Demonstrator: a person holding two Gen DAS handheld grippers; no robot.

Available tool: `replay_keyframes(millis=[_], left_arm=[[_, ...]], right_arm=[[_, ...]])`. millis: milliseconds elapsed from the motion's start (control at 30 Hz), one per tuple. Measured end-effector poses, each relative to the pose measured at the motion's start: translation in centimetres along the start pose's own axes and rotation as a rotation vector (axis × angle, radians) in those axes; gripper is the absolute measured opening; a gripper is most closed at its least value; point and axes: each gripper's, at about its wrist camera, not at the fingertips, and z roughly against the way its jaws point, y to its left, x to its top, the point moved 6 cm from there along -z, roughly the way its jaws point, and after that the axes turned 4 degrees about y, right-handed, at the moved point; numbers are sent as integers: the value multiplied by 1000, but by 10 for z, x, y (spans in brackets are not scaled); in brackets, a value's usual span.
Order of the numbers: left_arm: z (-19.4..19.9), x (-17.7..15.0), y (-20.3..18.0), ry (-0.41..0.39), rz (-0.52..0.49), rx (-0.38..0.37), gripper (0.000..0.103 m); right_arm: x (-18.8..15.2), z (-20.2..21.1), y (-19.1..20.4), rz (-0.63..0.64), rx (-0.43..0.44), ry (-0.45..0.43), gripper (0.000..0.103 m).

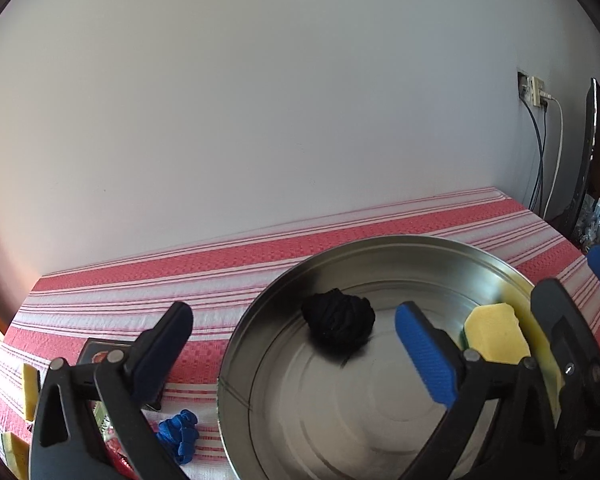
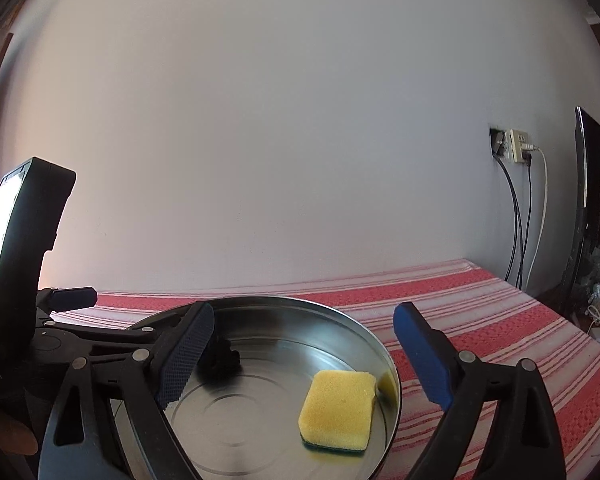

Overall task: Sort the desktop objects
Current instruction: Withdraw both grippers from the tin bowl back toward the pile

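A round metal tray (image 1: 440,246) sits on the red and white striped tablecloth (image 1: 140,280). In it lie a black cloth bundle (image 1: 338,322) and a yellow sponge (image 1: 496,334) with a green underside. My left gripper (image 1: 296,344) hangs open over the tray's left half, the bundle beyond its fingertips and nothing between the pads. In the right wrist view my right gripper (image 2: 306,356) stands open above the tray (image 2: 380,344), with the sponge (image 2: 338,410) lying loose below and between its fingers. The bundle (image 2: 224,362) is partly hidden behind the left finger.
Left of the tray lie a blue cord bundle (image 1: 180,436), a dark packet (image 1: 100,354) and two more yellow sponges (image 1: 30,392). A white wall backs the table. A socket with cables (image 2: 518,146) and a dark screen (image 2: 596,208) stand at the right.
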Motion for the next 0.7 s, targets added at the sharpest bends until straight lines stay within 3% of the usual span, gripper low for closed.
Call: replay_keyframes(millis=[133, 700], left_arm=[[7, 1, 0, -44, -3, 42, 103], [-6, -7, -17, -43, -23, 64, 103]], right_arm=[[4, 15, 10, 67, -11, -92, 95], [5, 19, 7, 64, -32, -88, 98]])
